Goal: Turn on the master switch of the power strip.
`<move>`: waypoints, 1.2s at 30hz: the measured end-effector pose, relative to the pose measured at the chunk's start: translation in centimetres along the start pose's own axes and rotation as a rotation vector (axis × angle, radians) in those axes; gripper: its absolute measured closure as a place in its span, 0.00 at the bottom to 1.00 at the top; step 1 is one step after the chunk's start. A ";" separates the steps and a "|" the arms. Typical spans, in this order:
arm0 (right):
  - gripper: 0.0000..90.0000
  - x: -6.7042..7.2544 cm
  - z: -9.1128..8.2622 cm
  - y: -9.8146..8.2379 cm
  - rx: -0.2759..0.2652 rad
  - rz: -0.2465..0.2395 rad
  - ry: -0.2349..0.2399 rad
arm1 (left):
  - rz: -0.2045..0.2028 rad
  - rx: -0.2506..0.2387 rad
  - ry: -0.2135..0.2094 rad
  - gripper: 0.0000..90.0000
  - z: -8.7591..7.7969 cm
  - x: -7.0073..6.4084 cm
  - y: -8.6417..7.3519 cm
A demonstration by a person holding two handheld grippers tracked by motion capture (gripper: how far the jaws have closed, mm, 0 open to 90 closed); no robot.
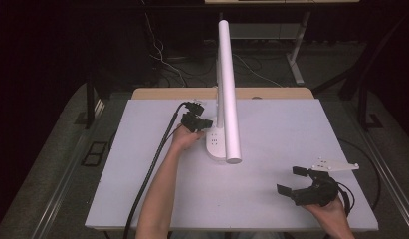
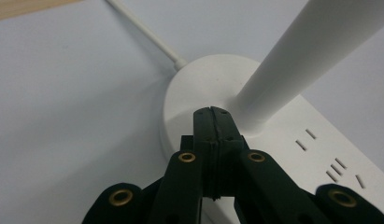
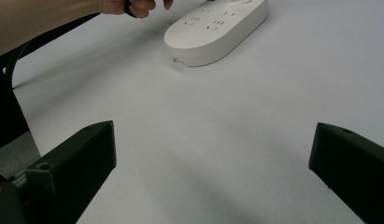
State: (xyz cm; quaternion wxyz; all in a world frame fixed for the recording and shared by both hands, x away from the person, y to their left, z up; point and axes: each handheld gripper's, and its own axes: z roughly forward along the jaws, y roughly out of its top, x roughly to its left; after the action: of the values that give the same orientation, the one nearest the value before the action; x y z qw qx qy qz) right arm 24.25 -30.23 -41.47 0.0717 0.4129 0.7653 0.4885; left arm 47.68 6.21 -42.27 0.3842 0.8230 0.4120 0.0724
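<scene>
Left gripper (image 2: 213,112): jaws pressed together, tips on the white oval plastic lamp base (image 2: 199,79) beside its stem, mid-table. Right gripper (image 1: 296,181): spread wide, idle near the table's front corner. Judged a button press; recommend pushing straight down, gently.

We took this for a lab or test room, not a home. The table (image 1: 271,199) was a bare pale work surface set on a dark floor (image 1: 52,164). Toward twelve o'clock, loose cables (image 1: 162,59) trailed over the floor beneath a second desk, whose metal leg (image 1: 296,55) stood at about one o'clock. The surroundings were unlit and black. A white lamp (image 1: 227,89) with sockets in its base (image 1: 215,144) stood mid-table.
</scene>
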 end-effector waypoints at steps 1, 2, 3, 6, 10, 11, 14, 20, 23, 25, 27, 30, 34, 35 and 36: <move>0.00 0.0 0.0 0.0 0.000 0.000 0.000 | -0.005 0.002 0.000 1.00 -0.1 0.1 0.0; 0.00 0.0 0.1 0.0 0.002 0.002 0.001 | -0.012 -0.002 0.017 1.00 -0.2 0.3 -0.1; 0.00 0.0 0.1 0.0 0.002 0.002 0.001 | -0.027 -0.004 0.000 1.00 -0.2 0.5 -0.2; 0.00 0.0 0.1 0.0 0.009 0.001 0.001 | -0.099 -0.056 -0.050 1.00 -0.3 1.0 -0.8; 0.00 -0.1 0.1 0.0 0.006 -0.002 -0.002 | -0.134 -0.090 -0.076 1.00 -0.6 1.7 -1.6; 0.00 -0.1 0.1 0.0 0.002 -0.001 -0.003 | -0.126 -0.086 -0.073 1.00 -0.8 1.8 -1.8; 0.00 -0.1 0.1 0.0 0.001 0.003 -0.003 | -0.124 -0.104 -0.078 1.00 -1.4 1.9 -2.1; 0.00 -0.1 0.1 -0.1 0.001 -0.001 -0.004 | -0.090 -0.126 -0.085 0.98 -2.8 1.9 -2.1; 0.00 -0.1 0.1 0.0 0.005 -0.002 -0.004 | -0.073 -0.137 -0.095 0.98 -3.5 1.7 -2.0; 0.00 -0.1 0.1 -0.1 0.002 -0.001 -0.004 | -0.070 -0.145 -0.090 0.98 -3.9 1.5 -1.9; 0.00 -0.1 0.1 0.0 0.004 -0.001 -0.004 | -0.057 -0.143 -0.085 0.98 -4.4 1.4 -1.8; 0.00 -0.1 0.1 -0.1 0.004 -0.001 -0.003 | -0.026 -0.139 -0.079 0.98 -5.1 1.3 -1.8; 0.00 0.0 0.1 -0.1 0.005 -0.001 -0.001 | -0.014 -0.150 -0.069 0.92 -6.2 1.0 -1.8; 0.00 0.0 0.1 0.0 0.005 -0.001 -0.001 | -0.011 -0.148 -0.067 0.87 -6.4 1.0 -1.8; 0.00 0.0 0.1 0.0 0.005 0.000 0.000 | -0.007 -0.141 -0.059 0.84 -6.6 0.9 -1.9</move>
State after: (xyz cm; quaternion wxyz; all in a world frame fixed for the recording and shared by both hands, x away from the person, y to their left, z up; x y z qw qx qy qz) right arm 24.29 -30.19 -41.56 0.0707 0.4129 0.7667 0.4865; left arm 44.25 11.28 -39.18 0.4536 0.7941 0.3975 0.0757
